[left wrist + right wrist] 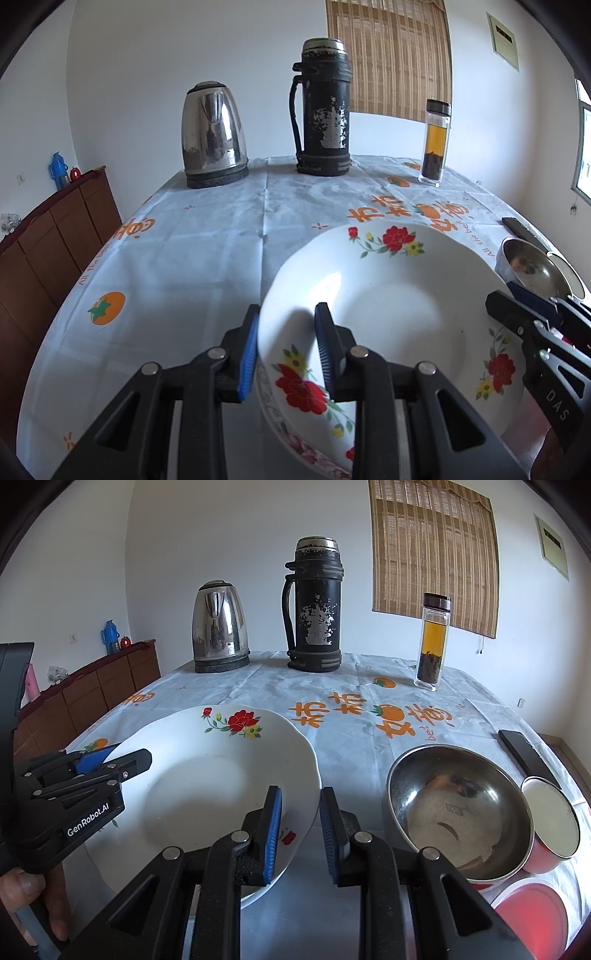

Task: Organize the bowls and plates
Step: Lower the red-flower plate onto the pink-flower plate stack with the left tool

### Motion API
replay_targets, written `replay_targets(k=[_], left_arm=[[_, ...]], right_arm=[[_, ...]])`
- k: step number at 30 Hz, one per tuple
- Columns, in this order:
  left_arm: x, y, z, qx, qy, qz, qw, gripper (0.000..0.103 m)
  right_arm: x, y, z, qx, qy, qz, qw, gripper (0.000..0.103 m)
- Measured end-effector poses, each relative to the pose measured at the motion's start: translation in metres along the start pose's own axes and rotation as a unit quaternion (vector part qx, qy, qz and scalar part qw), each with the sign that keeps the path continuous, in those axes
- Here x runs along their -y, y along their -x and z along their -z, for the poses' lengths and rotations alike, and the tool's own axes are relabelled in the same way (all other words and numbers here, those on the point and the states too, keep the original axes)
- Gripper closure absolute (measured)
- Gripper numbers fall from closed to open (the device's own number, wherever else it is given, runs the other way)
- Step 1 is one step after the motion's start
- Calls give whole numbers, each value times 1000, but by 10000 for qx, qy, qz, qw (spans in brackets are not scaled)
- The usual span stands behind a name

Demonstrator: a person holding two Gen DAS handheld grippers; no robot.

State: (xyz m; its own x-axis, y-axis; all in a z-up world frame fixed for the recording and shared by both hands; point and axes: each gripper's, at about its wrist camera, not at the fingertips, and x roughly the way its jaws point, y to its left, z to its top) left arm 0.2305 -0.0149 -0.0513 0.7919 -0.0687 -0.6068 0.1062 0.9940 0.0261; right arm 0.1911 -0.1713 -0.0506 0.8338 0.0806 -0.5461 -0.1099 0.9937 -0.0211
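Floral plate clamped at opposite rims by left gripper and right gripper; one steel bowl beside.

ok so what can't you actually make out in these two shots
1. Left wrist view: the lower plate shows only a patterned rim sliver; the floral plate and left tool cover the rest.
2. Right wrist view: the red object is cut off by the edge and the right tool.
3. Both views: whether either tool's pads press the rim is unclear.
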Motion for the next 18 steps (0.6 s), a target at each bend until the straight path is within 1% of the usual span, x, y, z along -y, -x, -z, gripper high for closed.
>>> replay_targets(k=[18], left_arm=[[1, -5, 2, -85, -43, 10, 10000, 76]], right_arm=[[1, -5, 1, -139, -20, 19, 9999, 80]])
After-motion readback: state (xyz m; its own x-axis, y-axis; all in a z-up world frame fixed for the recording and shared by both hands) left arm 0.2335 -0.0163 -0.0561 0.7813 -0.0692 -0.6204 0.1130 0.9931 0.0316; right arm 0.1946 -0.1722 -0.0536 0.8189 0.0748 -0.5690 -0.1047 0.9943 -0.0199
